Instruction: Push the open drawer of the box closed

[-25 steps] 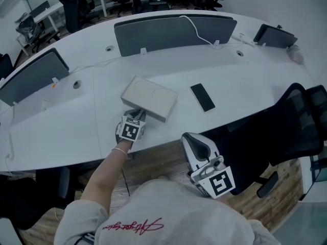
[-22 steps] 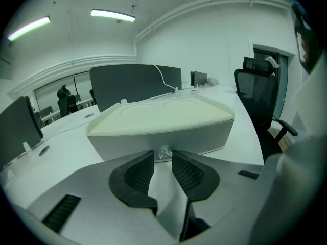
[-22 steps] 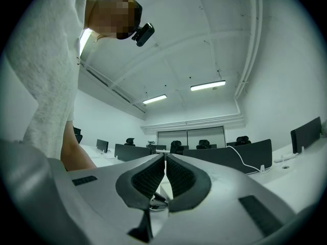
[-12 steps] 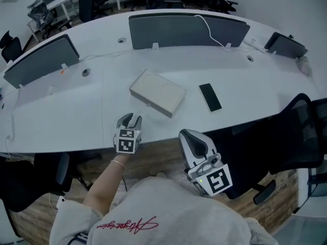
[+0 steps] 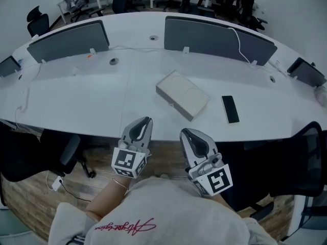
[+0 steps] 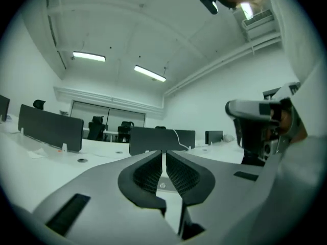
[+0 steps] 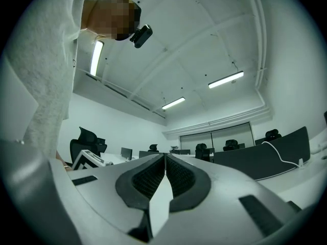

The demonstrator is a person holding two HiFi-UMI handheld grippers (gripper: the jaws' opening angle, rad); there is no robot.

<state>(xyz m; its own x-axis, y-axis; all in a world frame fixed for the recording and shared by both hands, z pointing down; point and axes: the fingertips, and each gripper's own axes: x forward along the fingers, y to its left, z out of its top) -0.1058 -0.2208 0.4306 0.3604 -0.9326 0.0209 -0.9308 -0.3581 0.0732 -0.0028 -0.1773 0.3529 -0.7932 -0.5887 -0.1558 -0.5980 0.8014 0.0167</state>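
Head view: my left fingers (image 5: 141, 127), empty, have just been closing to a thin slit, my right fingers (image 5: 192, 138) meet on nothing, and beyond the table (image 5: 102, 103) edge the box (image 5: 183, 95) lies diagonally ahead-right, nearer my right fingers, its drawer seemingly flush.

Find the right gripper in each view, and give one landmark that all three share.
Head view: right gripper at lower centre, just off the near edge of the table.
Left gripper view: at the right edge, seen side-on.
Right gripper view: its own jaws, bottom centre, together and empty.
Shared landmark: grey divider with the white cable.
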